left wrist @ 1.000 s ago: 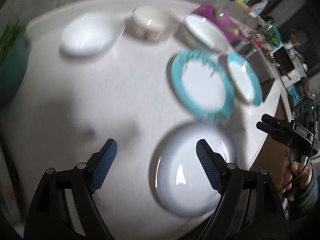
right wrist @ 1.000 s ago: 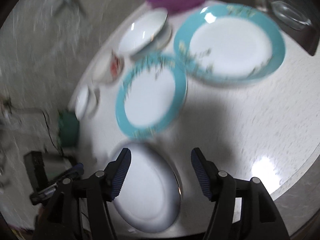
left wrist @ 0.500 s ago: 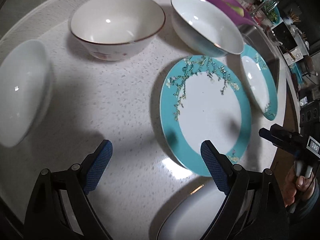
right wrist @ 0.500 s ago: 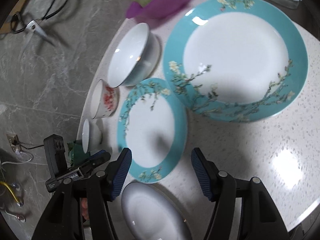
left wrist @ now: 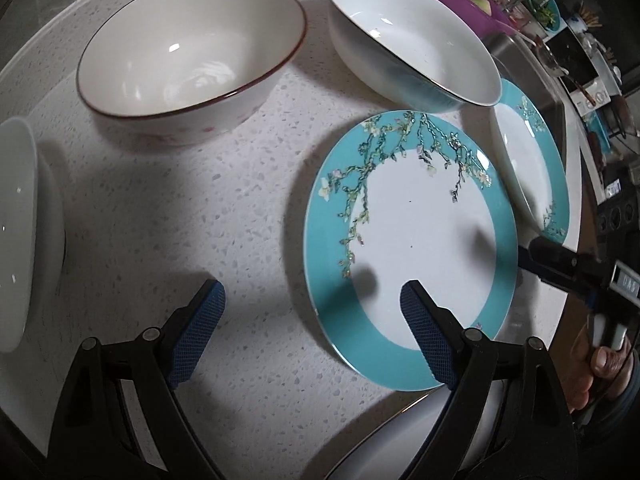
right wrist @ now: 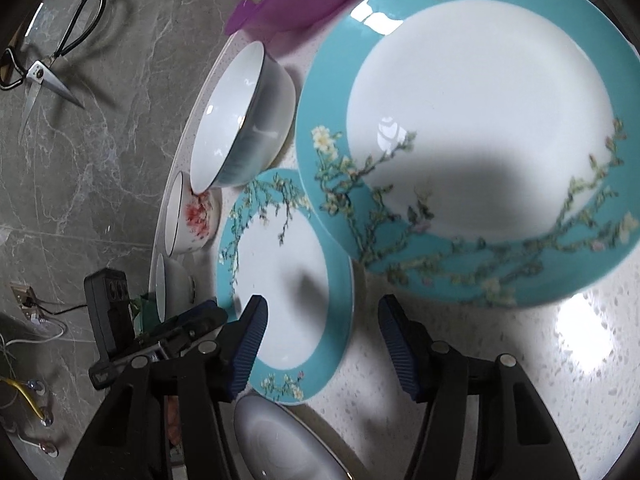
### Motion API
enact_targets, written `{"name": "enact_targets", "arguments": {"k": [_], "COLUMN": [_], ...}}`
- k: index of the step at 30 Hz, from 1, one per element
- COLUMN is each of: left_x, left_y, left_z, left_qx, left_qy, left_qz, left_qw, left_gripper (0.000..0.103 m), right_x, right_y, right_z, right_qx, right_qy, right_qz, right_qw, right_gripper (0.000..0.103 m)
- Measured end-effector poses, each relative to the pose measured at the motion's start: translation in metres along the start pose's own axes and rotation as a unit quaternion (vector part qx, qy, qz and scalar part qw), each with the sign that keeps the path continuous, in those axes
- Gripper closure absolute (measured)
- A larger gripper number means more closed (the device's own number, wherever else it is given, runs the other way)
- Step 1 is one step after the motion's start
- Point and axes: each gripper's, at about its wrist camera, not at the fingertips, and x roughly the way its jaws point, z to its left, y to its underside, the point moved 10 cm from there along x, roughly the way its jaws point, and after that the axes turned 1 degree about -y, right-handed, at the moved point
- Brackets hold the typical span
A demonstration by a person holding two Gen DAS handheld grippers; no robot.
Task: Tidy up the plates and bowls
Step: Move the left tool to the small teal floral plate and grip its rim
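On the speckled white table, the small teal-rimmed plate lies flat under the left gripper, whose jaws stand wide apart and grip nothing; its right finger hangs over the plate's near rim, the left one over bare tabletop. From the right wrist view, the right gripper hovers over the same small plate's near edge, its jaws closing with only the plate's rim and tabletop seen between them, pads touching nothing. Beyond lies the large teal-rimmed plate, its edge overlapping the small one. A red-rimmed bowl and a white bowl stand behind the small plate. Another white dish is cut off at the left edge, and one more is half hidden under the right gripper. The label on the right gripper's body is too blurred to read with certainty. Scissors lie on the floor.
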Motion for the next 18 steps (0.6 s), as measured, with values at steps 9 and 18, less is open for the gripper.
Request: {"name": "enact_targets", "arguments": {"k": [9, 18], "left_x": [0.006, 0.010], "left_y": [-0.008, -0.016], "left_z": [-0.010, -0.027], "left_qx": [0.034, 0.052], "left_qy": [-0.035, -0.040], "left_qz": [-0.006, -0.009], "left_qw": [0.9988, 0.9978], "left_gripper": [0.030, 0.067], "right_x": [0.008, 0.013], "right_y": [-0.004, -0.003], "right_z": [0.004, 0.002], "right_qx": [-0.005, -0.012], "right_qy": [0.000, 0.024], "right_qz": [0.006, 0.018], "right_qw": [1.000, 0.999], "right_gripper": [0.049, 0.074]}}
